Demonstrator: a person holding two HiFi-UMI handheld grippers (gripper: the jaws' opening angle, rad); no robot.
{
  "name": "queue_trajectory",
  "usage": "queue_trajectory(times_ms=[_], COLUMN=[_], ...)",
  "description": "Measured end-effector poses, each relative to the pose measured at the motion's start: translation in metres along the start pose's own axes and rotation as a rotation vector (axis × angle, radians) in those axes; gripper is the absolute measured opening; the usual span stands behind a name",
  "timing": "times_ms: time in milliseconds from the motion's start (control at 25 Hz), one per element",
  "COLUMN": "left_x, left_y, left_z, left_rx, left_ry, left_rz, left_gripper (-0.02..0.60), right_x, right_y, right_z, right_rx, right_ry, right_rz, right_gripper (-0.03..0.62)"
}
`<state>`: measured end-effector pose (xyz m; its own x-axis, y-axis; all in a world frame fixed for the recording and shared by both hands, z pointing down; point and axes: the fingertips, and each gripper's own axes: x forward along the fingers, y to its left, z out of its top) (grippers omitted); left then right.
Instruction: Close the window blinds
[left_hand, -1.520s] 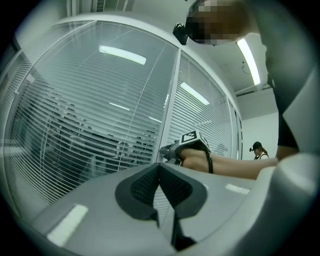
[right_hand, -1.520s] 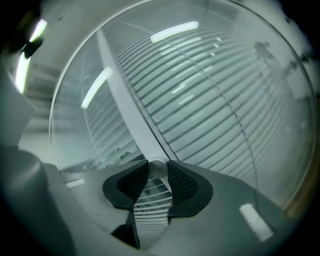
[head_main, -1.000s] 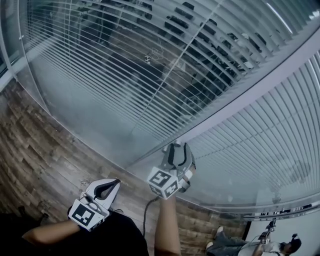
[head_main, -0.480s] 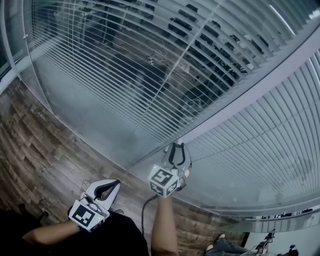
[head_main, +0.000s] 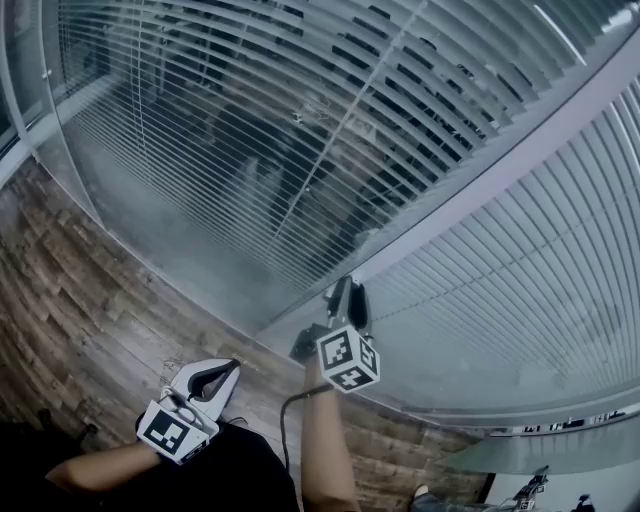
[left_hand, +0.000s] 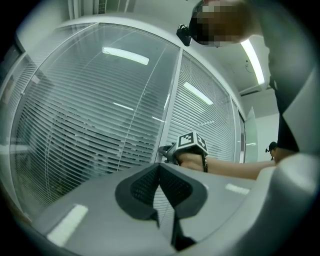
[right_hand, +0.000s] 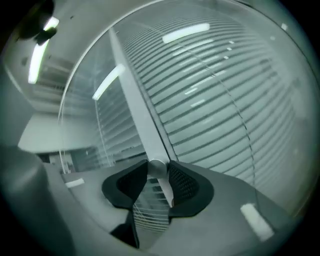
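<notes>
R gripper (head_main: 344, 290) on knob (right_hand: 156, 167), blinds (head_main: 300, 150) part open.
Jaws just closed in, clamping knob; keep grip square, roll w/o slipping. L gripper (head_main: 226, 371) jaws shut, idle.

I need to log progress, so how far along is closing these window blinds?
Done: the right pane's blinds look shut, with the slats lying flat. In hand: the right gripper, its jaws just closed in, clamps the round knob on the frame post. Left to do: the left pane's blinds are see-through, with the slats apart. The left gripper hangs shut and empty.
</notes>
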<state>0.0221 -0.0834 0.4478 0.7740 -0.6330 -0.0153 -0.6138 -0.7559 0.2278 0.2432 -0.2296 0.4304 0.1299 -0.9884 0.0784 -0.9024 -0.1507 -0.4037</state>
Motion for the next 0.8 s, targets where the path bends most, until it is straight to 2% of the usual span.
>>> queue_trajectory(times_ms=[80,120,160,280,360,440,520,600,720,800], left_x=[0.002,0.002,0.001,-0.005,-0.004,-0.002,-0.001,-0.003,-0.008,-0.008], left_y=[-0.004,-0.004,-0.004,0.000,-0.002,-0.006,-0.006,-0.004,-0.003,-0.004], left_z=[0.001,0.002,0.002,0.000,0.001,0.002,0.001,0.002,0.001,0.002], left_rx=[0.001,-0.004,-0.012,-0.016,-0.012,-0.009,-0.009,-0.008,-0.016,-0.014], left_ry=[0.001,0.001,0.000,0.003,0.000,-0.002,-0.002,-0.005,-0.001,-0.003], left_rz=[-0.006,-0.006,-0.003,0.006,0.005,0.002,0.004,0.011,0.022,0.025], left_gripper=[0.002,0.002,0.002,0.002,0.002,0.002,0.002,0.002,0.002,0.002], right_x=[-0.001,-0.003,-0.007,-0.014,-0.009,-0.003,0.002,0.002,-0.002,-0.003], right_y=[0.003,0.006,0.009,0.019,0.022,0.020,0.015,0.015,0.017,0.014], right_z=[-0.004,-0.005,-0.005,-0.006,-0.009,-0.010,-0.010,-0.008,-0.002,0.004], right_rx=[-0.323,-0.479,-0.622,-1.046,-1.281,-1.421,-1.454,-1.353,-1.030,-0.727], right_ry=[0.062,0.082,0.092,0.114,0.139,0.155,0.156,0.149,0.112,0.073], right_rz=[-0.015,-0.014,-0.010,-0.017,-0.040,-0.084,-0.136,-0.146,-0.086,-0.031], right_gripper=[0.151,0.200,0.210,0.206,0.192,0.175,0.153,0.133,0.133,0.133])
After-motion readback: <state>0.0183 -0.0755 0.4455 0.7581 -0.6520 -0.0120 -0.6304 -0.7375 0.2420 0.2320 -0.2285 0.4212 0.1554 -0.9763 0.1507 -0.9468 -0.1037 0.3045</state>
